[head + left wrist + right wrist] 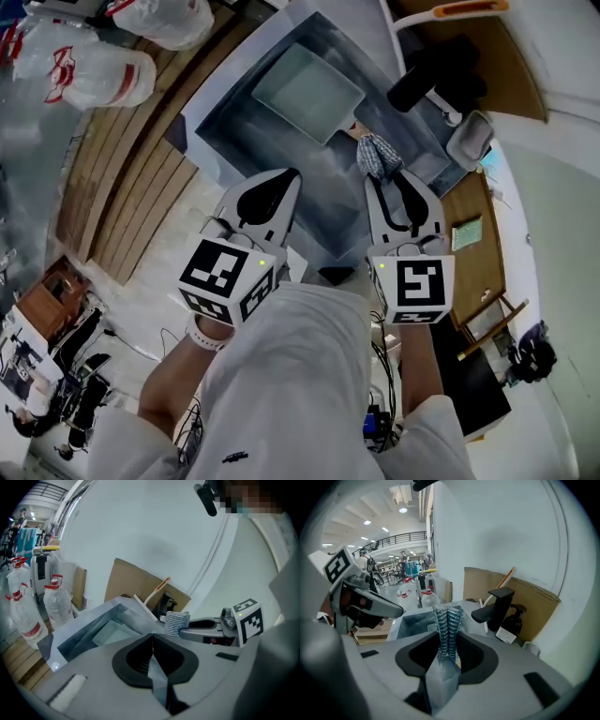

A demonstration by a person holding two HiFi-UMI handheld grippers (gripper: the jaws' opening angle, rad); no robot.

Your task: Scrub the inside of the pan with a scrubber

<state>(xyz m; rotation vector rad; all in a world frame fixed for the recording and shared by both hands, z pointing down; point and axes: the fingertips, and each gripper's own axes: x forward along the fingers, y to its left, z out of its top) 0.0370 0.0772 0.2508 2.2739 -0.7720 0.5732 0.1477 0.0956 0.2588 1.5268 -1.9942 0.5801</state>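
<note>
1. The right gripper has its jaws pinched on a silvery mesh scrubber. The scrubber stands upright between them and sticks out past the tips.
2. The left gripper has its jaws pressed together with nothing between them.
3. In the head view the pan, pale and rectangular, lies flat in the bottom of the sink, toward the far side.
4. Both grippers are on the near side of the sink with their tips pointing toward the pan. The left gripper is over the sink's near edge, apart from the pan.
5. The right gripper carries the scrubber just off the pan's near right corner. The scrubber is not touching the pan, and its height above the sink cannot be told.
6. From the left gripper view, the pan sits ahead and to the left of the shut jaws. The scrubber is at the right, held by the other gripper.
7. A black faucet stands on the right of the sink, beyond the scrubber.
</note>
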